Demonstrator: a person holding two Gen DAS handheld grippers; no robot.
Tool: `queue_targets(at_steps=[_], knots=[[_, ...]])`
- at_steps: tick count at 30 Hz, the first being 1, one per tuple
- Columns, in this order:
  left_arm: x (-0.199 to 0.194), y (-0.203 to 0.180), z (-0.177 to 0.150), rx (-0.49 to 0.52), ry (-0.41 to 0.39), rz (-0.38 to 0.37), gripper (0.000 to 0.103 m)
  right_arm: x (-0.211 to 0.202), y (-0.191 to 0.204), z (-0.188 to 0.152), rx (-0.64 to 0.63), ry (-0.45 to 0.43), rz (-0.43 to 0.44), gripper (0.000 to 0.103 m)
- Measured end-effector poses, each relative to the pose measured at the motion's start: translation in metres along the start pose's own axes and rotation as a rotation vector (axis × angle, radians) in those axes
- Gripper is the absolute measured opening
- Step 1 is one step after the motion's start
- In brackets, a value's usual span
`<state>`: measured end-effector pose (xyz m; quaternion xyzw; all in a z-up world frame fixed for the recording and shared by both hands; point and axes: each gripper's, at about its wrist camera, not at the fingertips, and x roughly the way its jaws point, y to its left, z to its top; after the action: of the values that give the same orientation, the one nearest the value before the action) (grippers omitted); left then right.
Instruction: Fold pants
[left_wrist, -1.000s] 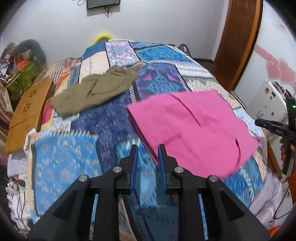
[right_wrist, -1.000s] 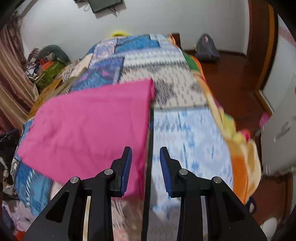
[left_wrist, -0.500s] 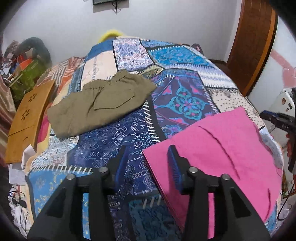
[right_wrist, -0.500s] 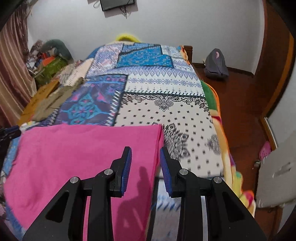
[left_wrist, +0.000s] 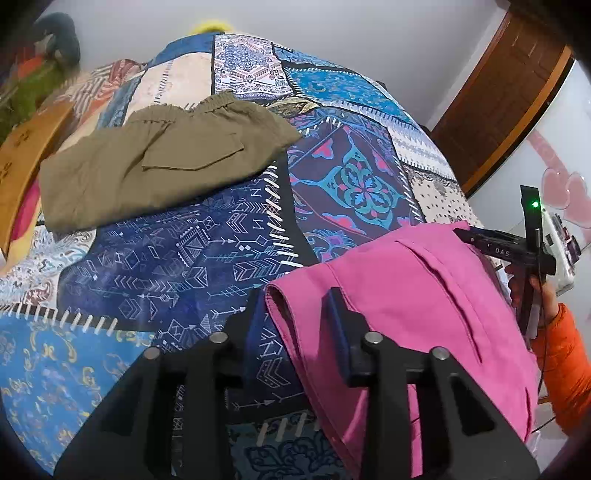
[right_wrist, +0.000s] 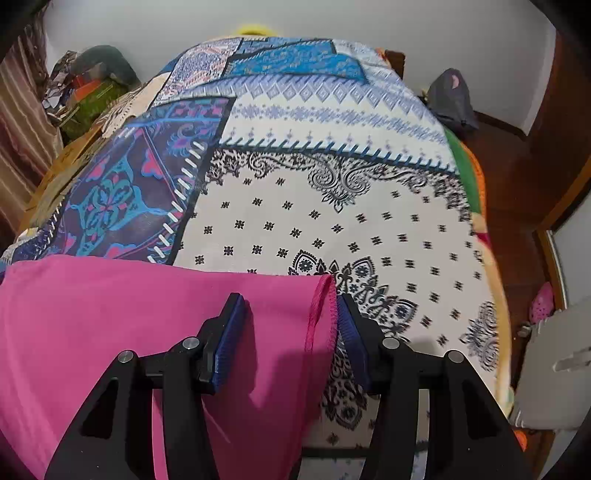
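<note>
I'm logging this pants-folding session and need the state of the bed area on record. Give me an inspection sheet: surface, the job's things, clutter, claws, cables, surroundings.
Surface: patchwork bedspread, patterned blue, purple and white.
Job's things: pink pants at the near edge, its two corners between the claws; olive pants lying flat farther back.
Clutter: wooden board at the bed's left side; heap of bags in the far corner.
Claws: left claw closing around a pink corner; right claw opening, pink hem between its fingers.
Cables: thin dark cable by the orange sleeve.
Surroundings: white wall, wooden door, grey backpack on the floor.
</note>
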<state>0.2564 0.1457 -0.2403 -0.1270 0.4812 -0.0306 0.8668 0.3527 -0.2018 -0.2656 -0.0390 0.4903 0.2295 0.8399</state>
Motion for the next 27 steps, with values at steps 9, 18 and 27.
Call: queue_targets(at_steps=[9,18,27], knots=[[-0.009,-0.022,-0.003,0.124,-0.086,0.140,0.009,0.001,0.003,0.000,-0.039,-0.038,-0.023,0.005],[-0.012,-0.020,-0.005,0.166,-0.109,0.198,0.008,0.006,0.000,0.011,-0.052,-0.061,-0.132,0.002],[-0.037,-0.026,0.008,0.153,-0.118,0.227,0.025,-0.034,0.004,0.017,-0.020,-0.082,-0.080,0.020]])
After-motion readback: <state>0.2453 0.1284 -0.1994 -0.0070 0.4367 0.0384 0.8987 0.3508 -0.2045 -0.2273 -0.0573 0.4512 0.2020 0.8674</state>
